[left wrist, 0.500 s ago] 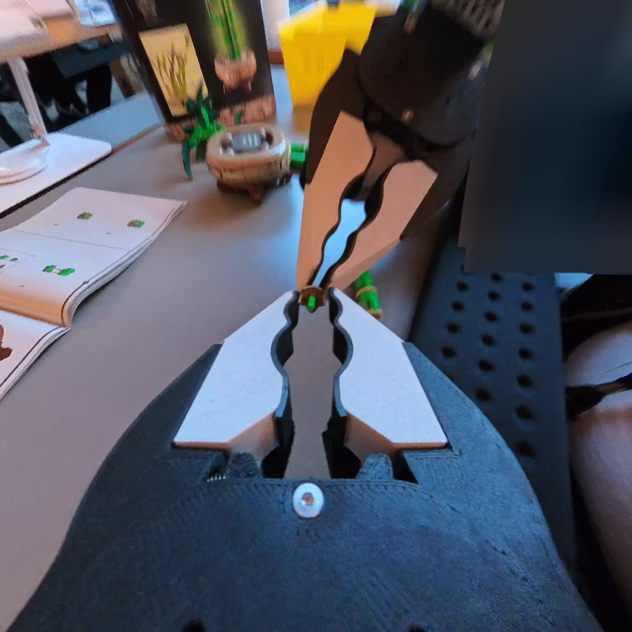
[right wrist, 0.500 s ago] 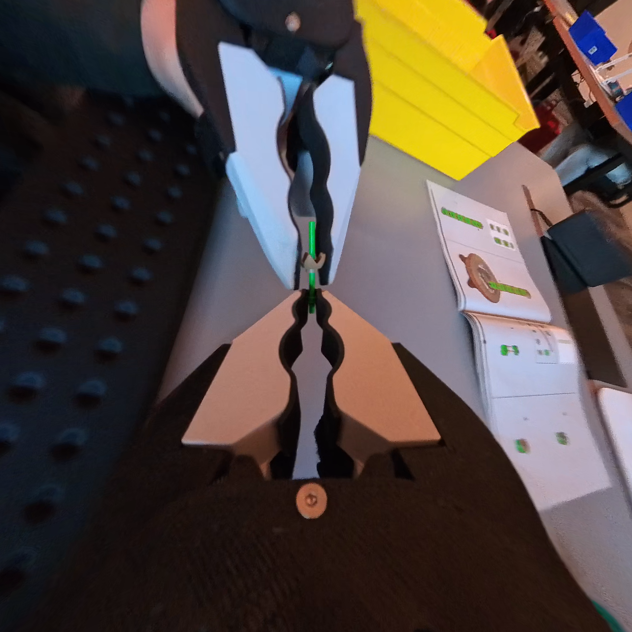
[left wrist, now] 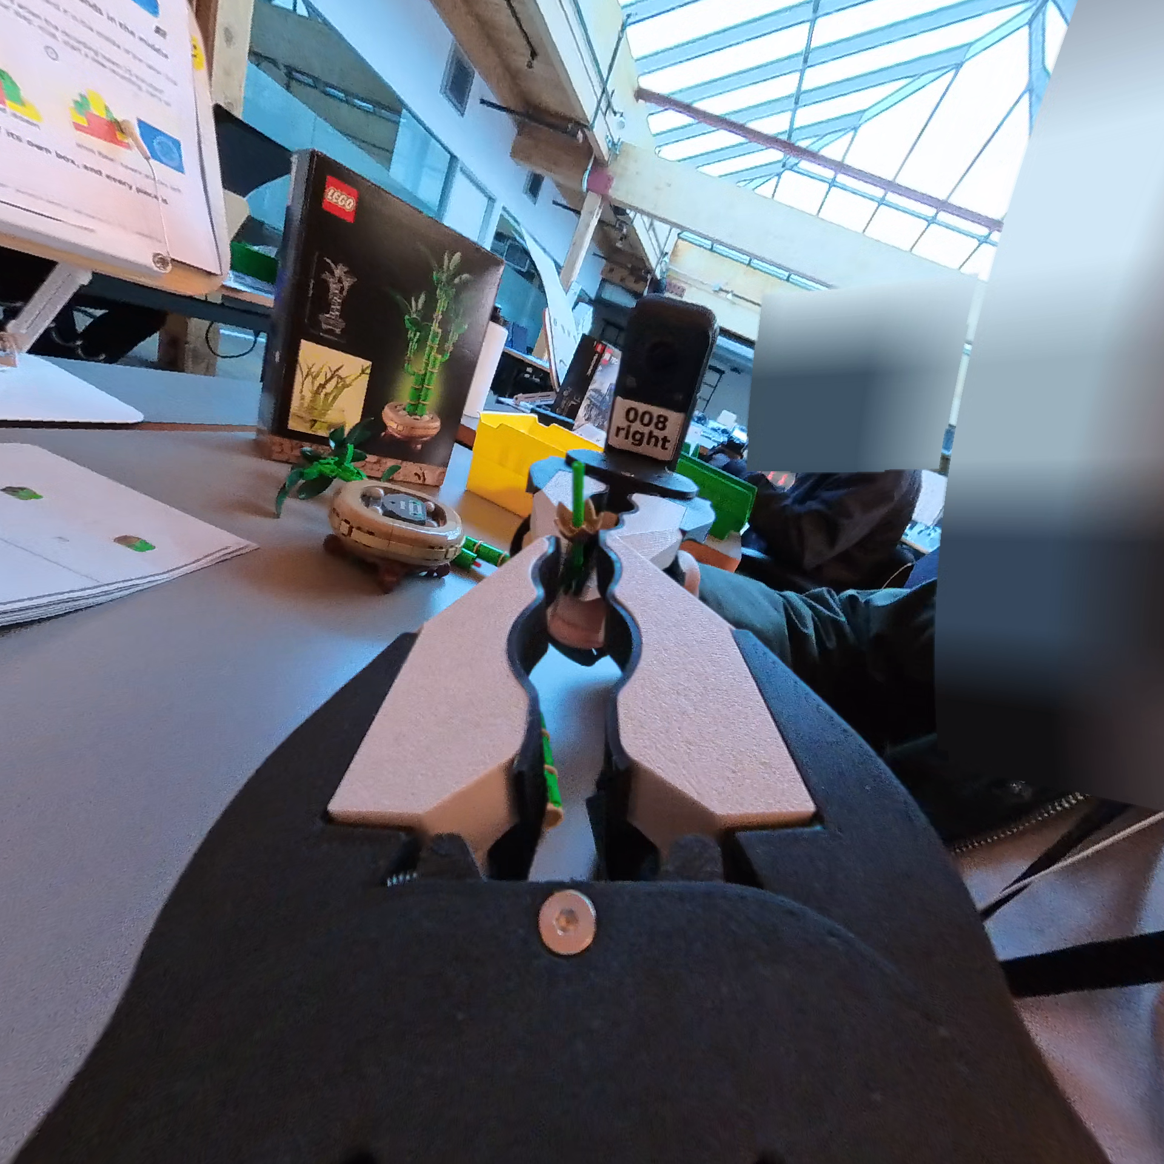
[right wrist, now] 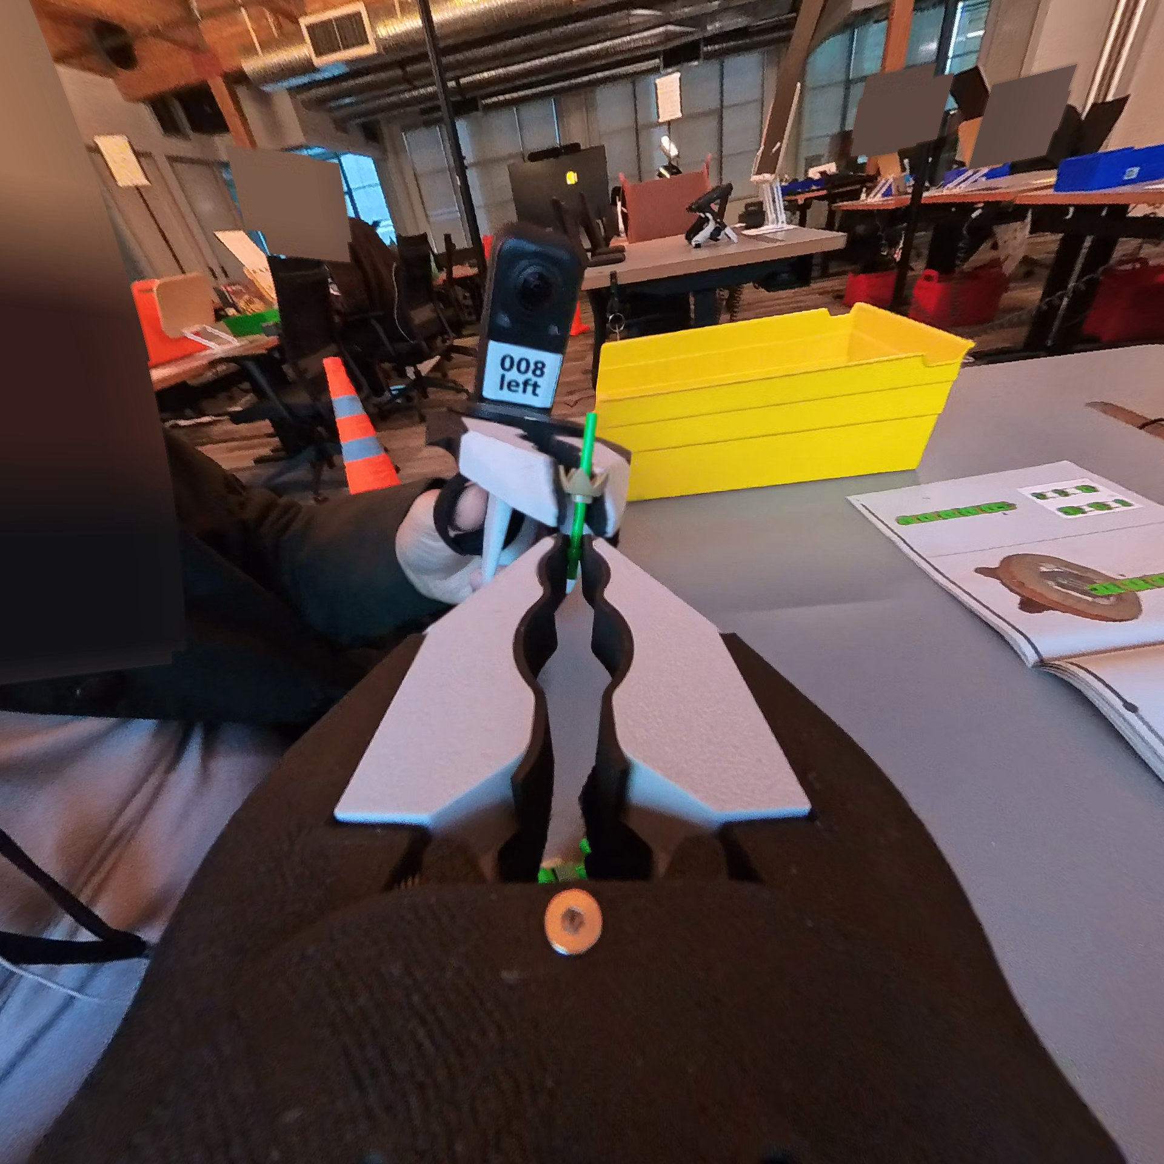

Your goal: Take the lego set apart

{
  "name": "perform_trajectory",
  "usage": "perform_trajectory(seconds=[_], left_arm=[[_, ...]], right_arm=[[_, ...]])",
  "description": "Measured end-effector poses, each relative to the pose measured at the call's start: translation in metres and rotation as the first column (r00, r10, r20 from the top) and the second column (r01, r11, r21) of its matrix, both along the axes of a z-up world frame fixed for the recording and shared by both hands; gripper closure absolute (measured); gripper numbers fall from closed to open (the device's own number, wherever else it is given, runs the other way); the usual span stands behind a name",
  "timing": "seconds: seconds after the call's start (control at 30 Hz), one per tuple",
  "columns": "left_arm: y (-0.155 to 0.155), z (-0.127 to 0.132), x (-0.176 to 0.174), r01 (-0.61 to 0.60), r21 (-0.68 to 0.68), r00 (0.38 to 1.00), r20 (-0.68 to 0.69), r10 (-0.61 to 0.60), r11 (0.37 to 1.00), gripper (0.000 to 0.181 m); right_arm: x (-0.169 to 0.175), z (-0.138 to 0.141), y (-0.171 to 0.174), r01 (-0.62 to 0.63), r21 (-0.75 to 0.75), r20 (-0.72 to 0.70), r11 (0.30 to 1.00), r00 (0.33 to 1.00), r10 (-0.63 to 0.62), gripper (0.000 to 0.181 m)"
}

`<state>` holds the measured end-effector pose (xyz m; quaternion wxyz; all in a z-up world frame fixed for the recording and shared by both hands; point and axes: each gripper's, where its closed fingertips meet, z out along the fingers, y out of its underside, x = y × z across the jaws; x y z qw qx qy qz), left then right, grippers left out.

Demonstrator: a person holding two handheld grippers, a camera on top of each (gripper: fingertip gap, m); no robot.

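Note:
A thin green lego rod [left wrist: 577, 494] with a tan collar [left wrist: 576, 519] stands upright between my two grippers, which meet tip to tip above the grey table [left wrist: 220, 661]. My left gripper [left wrist: 576, 557] is shut on its lower end. My right gripper [right wrist: 572, 554] is shut on it too; the rod [right wrist: 587, 453] and collar [right wrist: 582, 482] rise in front of the left gripper's fingers [right wrist: 510, 472]. The tan round pot base [left wrist: 393, 523], green leaves [left wrist: 321, 469] and a green stalk piece [left wrist: 482, 554] lie on the table behind.
The lego box [left wrist: 378, 327] stands at the back. A yellow bin [right wrist: 768, 397] sits on the table's far side. An open instruction booklet [right wrist: 1039, 567] lies to one side. Another green stalk [left wrist: 549, 775] shows below the left jaws. A person's hand [right wrist: 434, 560] holds the left gripper. My two grippers' fingertips are within a few centimetres of each other.
Both grippers have tilted up from facing down at the table to roughly level. They stay tip to tip, shut on the green rod.

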<state>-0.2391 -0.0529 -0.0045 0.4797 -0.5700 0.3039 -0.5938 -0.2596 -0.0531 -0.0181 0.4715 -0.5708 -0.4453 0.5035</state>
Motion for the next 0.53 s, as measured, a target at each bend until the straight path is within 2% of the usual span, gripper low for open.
perform_trajectory(seconds=[0.23, 0.33, 0.53], left_arm=[[-0.005, 0.004, 0.001, 0.020, 0.022, 1.000, 0.020, -0.020, 1.000, 0.175], [-0.007, 0.007, 0.003, -0.015, 0.077, 1.000, 0.007, 0.015, 0.997, 0.176], [-0.015, 0.013, 0.002, -0.093, 0.241, 0.995, -0.018, 0.100, 0.966, 0.177]], right_arm=[[0.000, 0.004, -0.008, -0.062, -0.035, -0.036, 0.997, 0.997, 0.061, 0.179], [0.002, 0.007, -0.009, -0.089, -0.072, -0.071, 0.993, 0.994, 0.083, 0.179], [0.000, 0.013, -0.017, -0.110, -0.018, -0.080, 0.994, 0.991, 0.109, 0.179]])
